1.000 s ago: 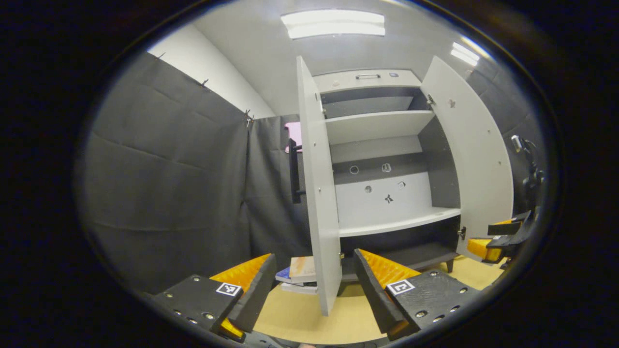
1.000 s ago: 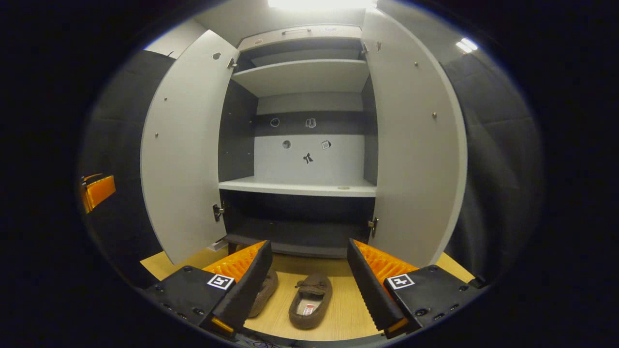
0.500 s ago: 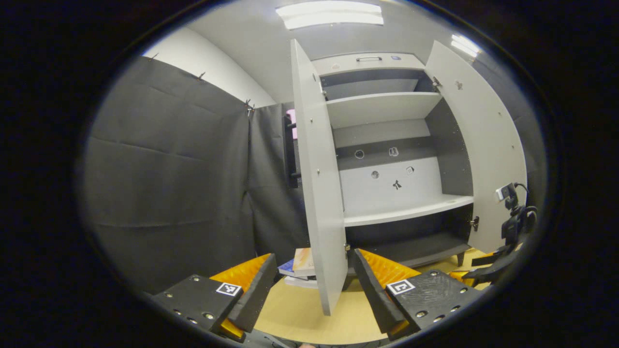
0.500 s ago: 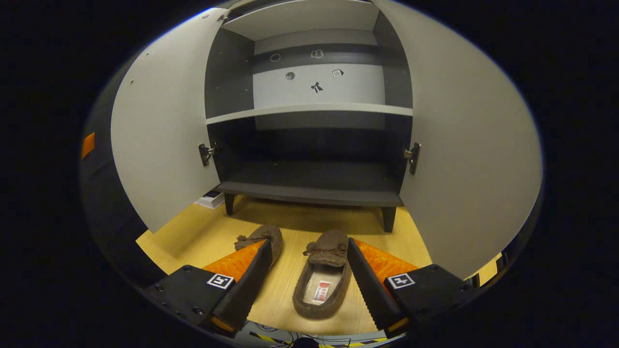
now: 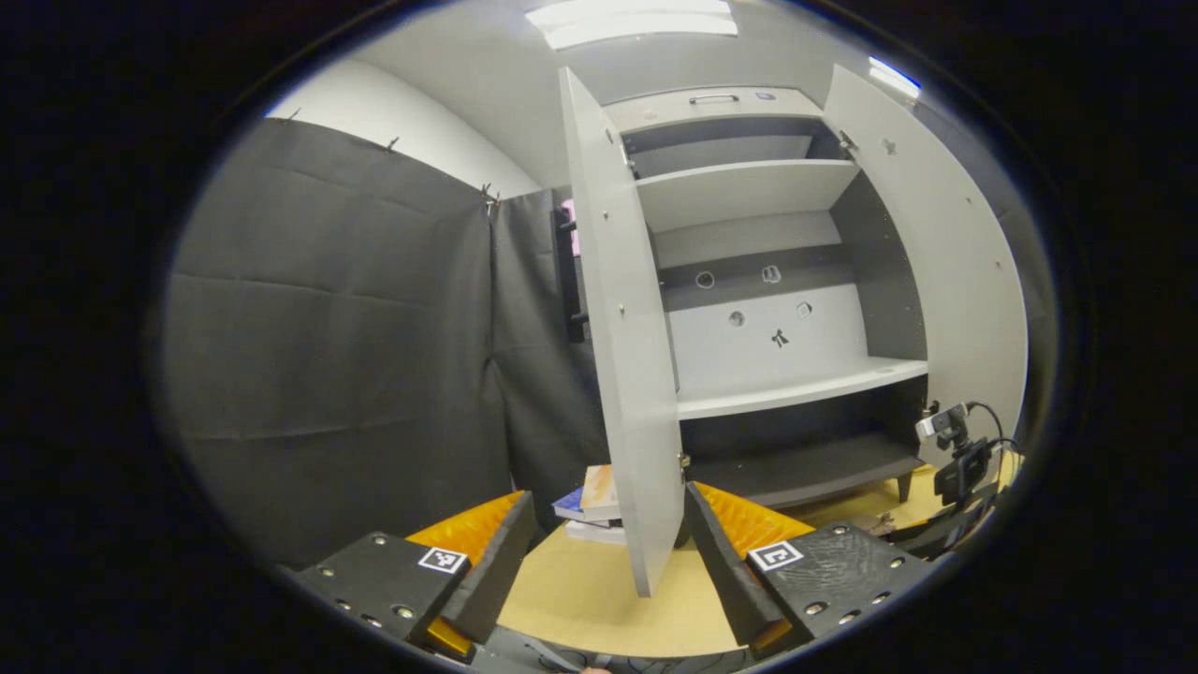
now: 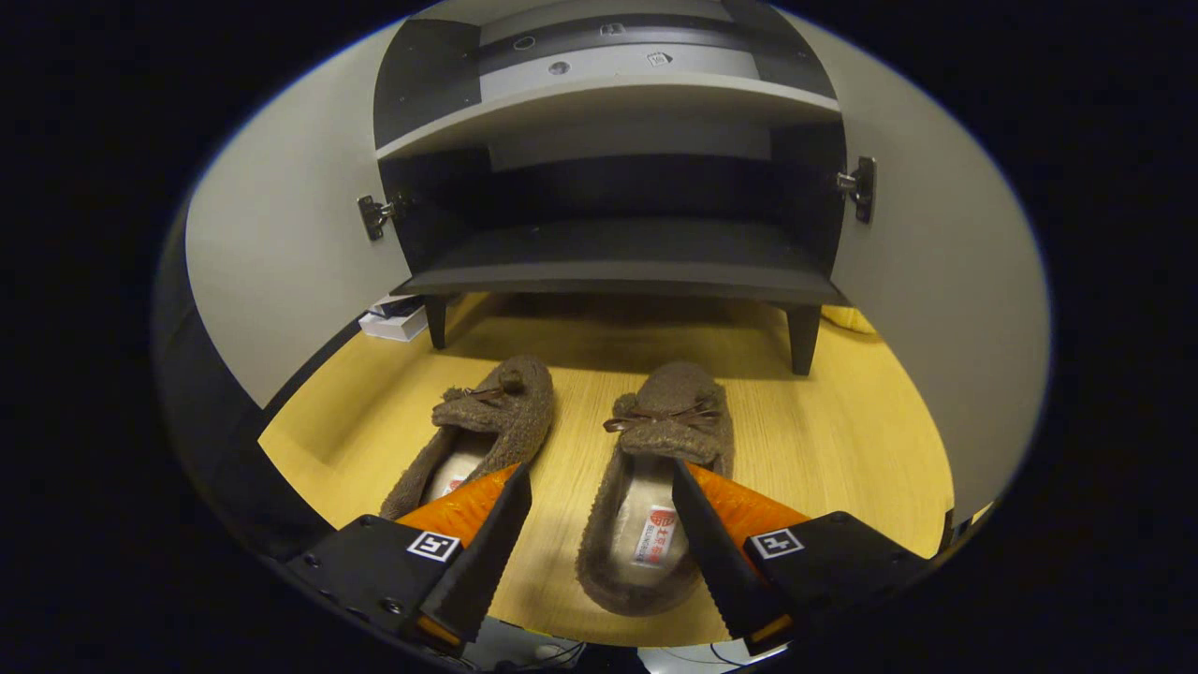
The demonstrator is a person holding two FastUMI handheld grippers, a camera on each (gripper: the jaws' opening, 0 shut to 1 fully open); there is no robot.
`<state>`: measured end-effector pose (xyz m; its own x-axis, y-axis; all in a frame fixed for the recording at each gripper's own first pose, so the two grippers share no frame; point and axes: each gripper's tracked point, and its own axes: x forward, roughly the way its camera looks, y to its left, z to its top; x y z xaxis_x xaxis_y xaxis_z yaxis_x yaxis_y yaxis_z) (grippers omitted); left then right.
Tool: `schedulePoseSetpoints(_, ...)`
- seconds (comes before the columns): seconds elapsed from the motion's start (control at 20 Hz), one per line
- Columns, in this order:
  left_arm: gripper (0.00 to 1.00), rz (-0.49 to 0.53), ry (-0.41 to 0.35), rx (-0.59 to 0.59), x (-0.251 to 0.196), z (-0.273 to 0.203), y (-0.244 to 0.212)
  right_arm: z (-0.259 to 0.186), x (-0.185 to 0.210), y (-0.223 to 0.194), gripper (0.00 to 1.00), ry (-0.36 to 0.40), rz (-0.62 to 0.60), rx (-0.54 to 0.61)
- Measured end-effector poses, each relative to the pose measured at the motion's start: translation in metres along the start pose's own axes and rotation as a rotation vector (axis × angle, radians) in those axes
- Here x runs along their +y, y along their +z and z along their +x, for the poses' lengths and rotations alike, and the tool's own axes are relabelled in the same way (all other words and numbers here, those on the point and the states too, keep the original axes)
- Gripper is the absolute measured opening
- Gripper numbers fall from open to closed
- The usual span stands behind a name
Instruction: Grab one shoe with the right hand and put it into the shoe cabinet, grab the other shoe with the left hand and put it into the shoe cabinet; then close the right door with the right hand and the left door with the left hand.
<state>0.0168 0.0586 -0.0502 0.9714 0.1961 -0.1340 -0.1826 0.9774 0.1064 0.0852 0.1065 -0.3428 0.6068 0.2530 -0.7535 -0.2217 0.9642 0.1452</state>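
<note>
Two brown fuzzy slippers lie side by side on the wooden floor in front of the shoe cabinet (image 6: 618,271), toes toward it. In the right gripper view, my right gripper (image 6: 599,473) is open and hangs low over them. The right slipper (image 6: 655,440) lies between its fingers, one finger above that slipper's right edge. The left slipper (image 6: 496,412) sits beside the other finger. In the left gripper view, my left gripper (image 5: 608,493) is open and empty, facing the edge of the left door (image 5: 627,356). Both doors stand open; the right door (image 5: 945,271) swings wide.
A small stack of books (image 5: 590,496) lies on the floor behind the left door, also beside the cabinet's leg (image 6: 398,318). Black cloth (image 5: 328,328) walls the left side. The cabinet's lowest shelf (image 5: 805,463) is bare. Part of the other gripper's rig (image 5: 950,449) hangs at the right.
My right gripper has dropped and tilted down toward the slippers, so the right slipper now lies between its fingers. The left gripper has shifted only slightly toward the left door.
</note>
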Motion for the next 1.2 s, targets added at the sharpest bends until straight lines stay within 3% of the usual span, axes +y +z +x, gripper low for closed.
schedulePoseSetpoints(0.1,1.0,0.005,0.008,0.01,0.004,-0.003,-0.003,0.013,-0.001,-0.005,0.93,-0.012,-0.003,0.025)
schedulePoseSetpoints(0.15,0.93,0.008,0.011,0.011,0.005,-0.003,-0.002,0.018,0.001,-0.006,0.82,-0.015,-0.012,0.031)
schedulePoseSetpoints(0.2,0.93,0.011,0.012,0.01,0.006,-0.004,-0.002,0.023,0.002,-0.005,0.89,-0.019,-0.024,0.037)
schedulePoseSetpoints(0.25,0.93,0.013,0.011,0.01,0.007,-0.005,-0.003,0.028,0.003,-0.005,0.88,-0.025,-0.032,0.049)
schedulePoseSetpoints(0.35,0.93,0.017,0.009,0.01,0.007,-0.006,-0.002,0.038,0.004,-0.016,0.77,-0.043,-0.054,0.096)
schedulePoseSetpoints(0.5,0.93,0.017,-0.005,0.008,0.006,-0.004,-0.001,0.044,-0.007,-0.017,0.7,-0.113,-0.121,0.1)
schedulePoseSetpoints(0.55,0.93,0.015,-0.009,0.007,0.006,-0.005,-0.001,0.041,-0.006,-0.018,0.54,-0.118,-0.14,0.108)
schedulePoseSetpoints(0.6,0.93,0.012,-0.013,0.005,0.006,-0.005,-0.001,0.04,-0.017,-0.018,0.48,-0.162,-0.169,0.102)
schedulePoseSetpoints(0.65,1.0,0.008,-0.017,0.004,0.006,-0.006,0.0,0.034,-0.017,-0.014,0.3,-0.174,-0.144,0.093)
schedulePoseSetpoints(0.7,1.0,0.004,-0.022,0.004,0.005,-0.007,0.0,0.036,-0.02,-0.017,0.12,-0.181,-0.118,0.112)
schedulePoseSetpoints(0.75,1.0,0.002,-0.026,0.004,0.004,-0.006,-0.001,0.033,-0.021,-0.016,0.03,-0.18,-0.087,0.115)
schedulePoseSetpoints(0.85,1.0,-0.002,-0.04,-0.001,0.001,-0.007,0.001,0.027,-0.018,-0.01,0.02,-0.146,-0.038,0.107)
schedulePoseSetpoints(0.95,0.86,-0.005,-0.063,-0.012,-0.004,-0.008,0.005,0.014,-0.022,0.003,0.0,-0.128,-0.021,0.078)
schedulePoseSetpoints(1.0,1.0,-0.007,-0.074,-0.017,-0.008,-0.009,0.006,0.007,-0.023,0.011,0.02,-0.117,-0.012,0.062)
schedulePoseSetpoints(1.2,1.0,-0.021,-0.114,-0.037,-0.024,-0.012,0.011,-0.02,-0.021,0.035,0.02,-0.093,-0.002,-0.014)
